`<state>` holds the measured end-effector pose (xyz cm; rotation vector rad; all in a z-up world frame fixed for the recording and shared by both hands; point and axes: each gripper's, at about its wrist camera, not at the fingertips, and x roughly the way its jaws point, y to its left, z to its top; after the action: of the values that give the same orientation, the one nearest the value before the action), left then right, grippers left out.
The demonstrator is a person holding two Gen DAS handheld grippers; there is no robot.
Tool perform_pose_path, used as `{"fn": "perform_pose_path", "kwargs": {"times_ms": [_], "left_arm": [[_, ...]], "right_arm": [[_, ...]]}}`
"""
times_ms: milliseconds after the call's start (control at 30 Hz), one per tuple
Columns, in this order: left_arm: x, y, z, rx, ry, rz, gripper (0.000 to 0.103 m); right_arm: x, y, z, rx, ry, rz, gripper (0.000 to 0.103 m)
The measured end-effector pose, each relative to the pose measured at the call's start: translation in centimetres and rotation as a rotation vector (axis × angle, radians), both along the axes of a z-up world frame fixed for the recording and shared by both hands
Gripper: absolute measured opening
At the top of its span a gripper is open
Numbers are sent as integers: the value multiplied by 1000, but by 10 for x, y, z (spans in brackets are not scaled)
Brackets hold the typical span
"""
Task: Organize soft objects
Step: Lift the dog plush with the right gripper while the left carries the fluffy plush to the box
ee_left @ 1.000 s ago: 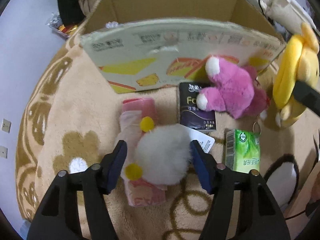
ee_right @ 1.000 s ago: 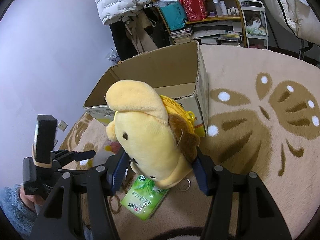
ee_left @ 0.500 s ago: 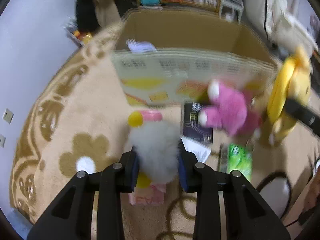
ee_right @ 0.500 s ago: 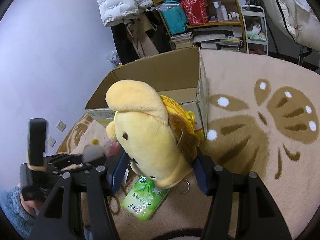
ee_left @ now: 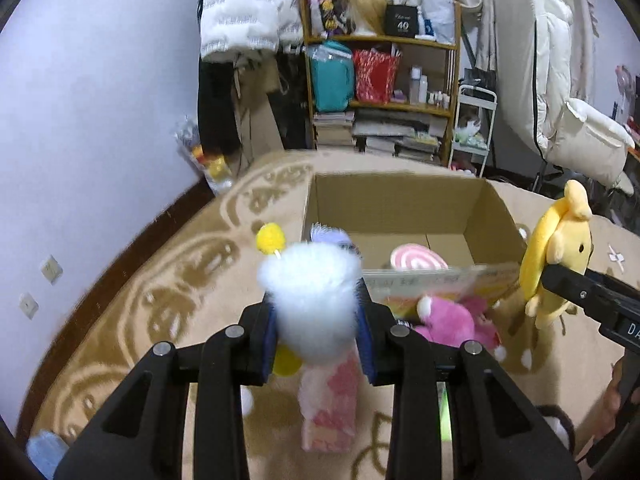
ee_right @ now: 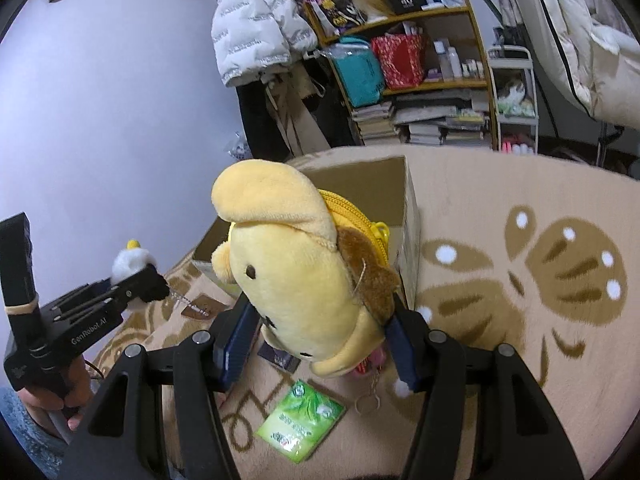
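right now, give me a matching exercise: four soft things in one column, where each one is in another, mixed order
Things:
1. white fluffy pompom toy
2. yellow plush dog pouch
3. pink plush toy
4. pink swirl lollipop cushion

Places:
a. inside the cardboard box
b. on the rug in front of the box
c. held in the left tongs
d. held in the right tongs

Pairs: 1-c, 2-d, 3-b, 4-a
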<state>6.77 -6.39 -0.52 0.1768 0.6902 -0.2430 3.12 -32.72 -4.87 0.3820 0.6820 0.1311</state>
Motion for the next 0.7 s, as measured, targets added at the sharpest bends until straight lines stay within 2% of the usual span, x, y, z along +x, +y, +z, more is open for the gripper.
{"fn": "perform_pose_path", "kwargs": {"times_ms": [400, 600, 700], "left_arm": [[53, -16, 39, -7, -86, -3, 32], [69, -26, 28, 20, -95, -6, 32], [77, -33, 18, 20, -70, -25, 32]], "right_arm": [[39, -6, 6, -46, -32, -9, 63], [66, -4, 4, -93, -37, 22, 63], [73, -1, -1, -110, -32, 33, 63]]}}
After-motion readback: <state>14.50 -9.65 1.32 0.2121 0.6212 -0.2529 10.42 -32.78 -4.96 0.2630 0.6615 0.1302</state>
